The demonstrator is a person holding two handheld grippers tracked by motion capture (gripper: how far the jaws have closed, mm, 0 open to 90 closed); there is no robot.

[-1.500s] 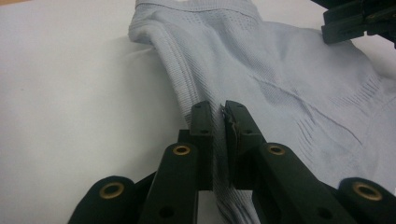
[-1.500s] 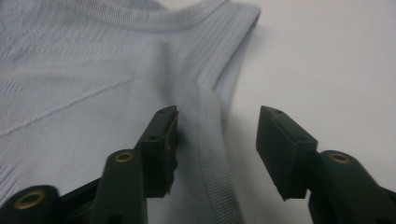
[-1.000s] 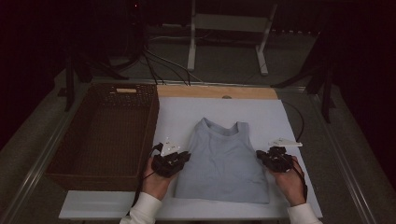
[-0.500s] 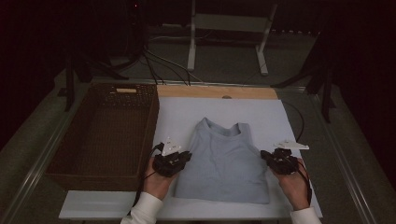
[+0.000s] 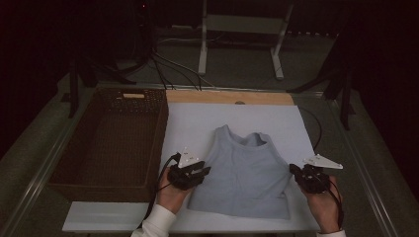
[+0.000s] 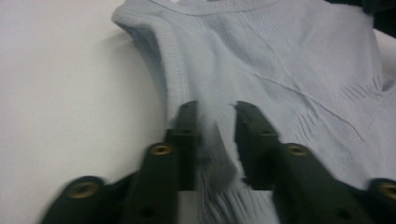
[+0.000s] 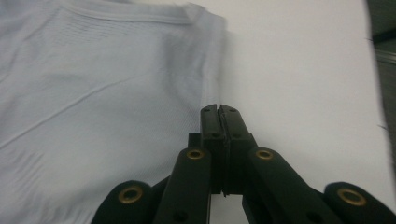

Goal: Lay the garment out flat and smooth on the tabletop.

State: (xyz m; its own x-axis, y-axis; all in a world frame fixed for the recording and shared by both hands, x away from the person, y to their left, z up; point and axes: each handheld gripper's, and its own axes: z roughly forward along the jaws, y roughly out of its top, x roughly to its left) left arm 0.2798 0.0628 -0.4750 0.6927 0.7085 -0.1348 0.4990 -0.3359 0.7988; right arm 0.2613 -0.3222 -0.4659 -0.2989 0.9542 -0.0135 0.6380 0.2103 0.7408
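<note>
Just 1 tank top, 2 claws

The tank top is seen as soft matt ribbed knit cloth; the basket is rough woven wicker, the table smooth matt white.

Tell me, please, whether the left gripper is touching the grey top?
Touching: in the left gripper view, the left gripper has its open jaws around a fold of the grey top.

tank top flat on white board | left tongs, right tongs at its sides
</note>
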